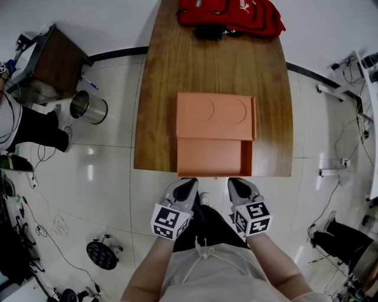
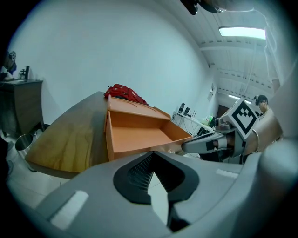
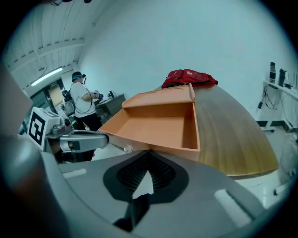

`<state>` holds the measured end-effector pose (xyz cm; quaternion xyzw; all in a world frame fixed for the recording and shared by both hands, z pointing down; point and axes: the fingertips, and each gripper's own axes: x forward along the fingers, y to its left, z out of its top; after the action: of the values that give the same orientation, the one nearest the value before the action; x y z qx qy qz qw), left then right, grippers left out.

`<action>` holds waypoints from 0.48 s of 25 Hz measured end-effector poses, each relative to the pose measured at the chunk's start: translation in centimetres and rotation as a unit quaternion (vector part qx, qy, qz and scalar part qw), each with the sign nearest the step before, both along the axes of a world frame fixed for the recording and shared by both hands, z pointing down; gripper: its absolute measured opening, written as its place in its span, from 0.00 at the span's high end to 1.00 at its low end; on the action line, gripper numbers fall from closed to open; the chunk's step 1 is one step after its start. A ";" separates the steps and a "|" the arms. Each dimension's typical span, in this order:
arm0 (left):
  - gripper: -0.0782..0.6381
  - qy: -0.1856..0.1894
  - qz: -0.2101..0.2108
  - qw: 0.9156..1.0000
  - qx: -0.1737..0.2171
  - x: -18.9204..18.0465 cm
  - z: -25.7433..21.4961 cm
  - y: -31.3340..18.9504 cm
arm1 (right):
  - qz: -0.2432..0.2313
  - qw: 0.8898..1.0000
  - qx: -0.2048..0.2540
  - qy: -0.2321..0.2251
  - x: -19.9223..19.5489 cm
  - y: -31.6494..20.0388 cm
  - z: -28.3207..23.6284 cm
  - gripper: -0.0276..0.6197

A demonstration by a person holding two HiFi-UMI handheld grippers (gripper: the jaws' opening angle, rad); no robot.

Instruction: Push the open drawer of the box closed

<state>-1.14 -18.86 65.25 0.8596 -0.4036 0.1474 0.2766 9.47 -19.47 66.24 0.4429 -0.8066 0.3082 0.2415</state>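
Head view: orange drawer [image 1: 209, 157] open.

Orange box [image 1: 215, 112], brown table [image 1: 271, 88], red bag [image 1: 230, 15].

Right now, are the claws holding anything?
No, nothing. The left claw and the right claw are both shut and empty, near the open drawer.

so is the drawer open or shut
Open: the drawer is pulled out of the box, with its empty inside showing.
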 end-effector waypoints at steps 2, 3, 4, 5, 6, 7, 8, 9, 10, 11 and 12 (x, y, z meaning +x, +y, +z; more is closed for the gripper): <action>0.88 0.003 0.004 1.000 -0.005 -0.1 0.1 -0.4 | 0.004 1.000 -0.002 -0.001 -0.1 -0.3 0.0 0.95; 0.88 0.003 0.006 1.000 -0.006 -0.2 0.1 -0.8 | 0.006 1.000 -0.003 -0.002 -0.3 -0.7 0.0 0.95; 0.88 0.002 0.009 1.000 -0.006 -0.2 0.1 -1.1 | 0.006 1.000 -0.005 -0.003 -0.5 -1.1 0.0 0.95; 0.88 0.001 0.010 1.000 -0.007 -0.2 0.1 -1.4 | 0.005 1.000 -0.008 -0.004 -0.7 -1.4 0.0 0.95; 0.88 0.001 0.011 1.000 -0.008 -0.2 0.1 -1.6 | 0.003 1.000 -0.011 -0.004 -0.9 -1.6 0.0 0.95; 0.88 0.002 0.011 1.000 -0.009 -0.3 0.1 -1.9 | 0.002 1.000 -0.013 -0.005 -1.1 -1.7 0.1 0.95; 0.88 0.004 0.012 1.000 -0.012 -0.3 0.1 -2.3 | 0.000 1.000 -0.015 -0.006 -1.2 -1.9 0.1 0.95; 0.88 0.005 0.014 1.000 -0.015 -0.3 0.1 -2.7 | 0.000 1.000 -0.016 -0.007 -1.3 -2.2 0.0 0.95; 0.88 0.006 0.017 1.000 -0.017 -0.3 0.1 -3.2 | 0.000 1.000 -0.016 -0.007 -1.5 -2.6 0.0 0.95; 0.88 0.007 0.022 1.000 -0.020 -0.2 0.2 -3.7 | 0.000 1.000 -0.015 -0.008 -1.6 -3.1 -0.1 0.95; 0.88 0.007 0.027 0.999 -0.024 -0.2 0.3 -4.2 | 0.000 1.000 -0.015 -0.008 -1.7 -3.7 -0.2 0.95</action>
<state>-1.35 -23.09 65.53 0.8645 -0.3744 0.1585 0.2957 7.77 -23.15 66.09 0.4365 -0.8038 0.3242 0.2415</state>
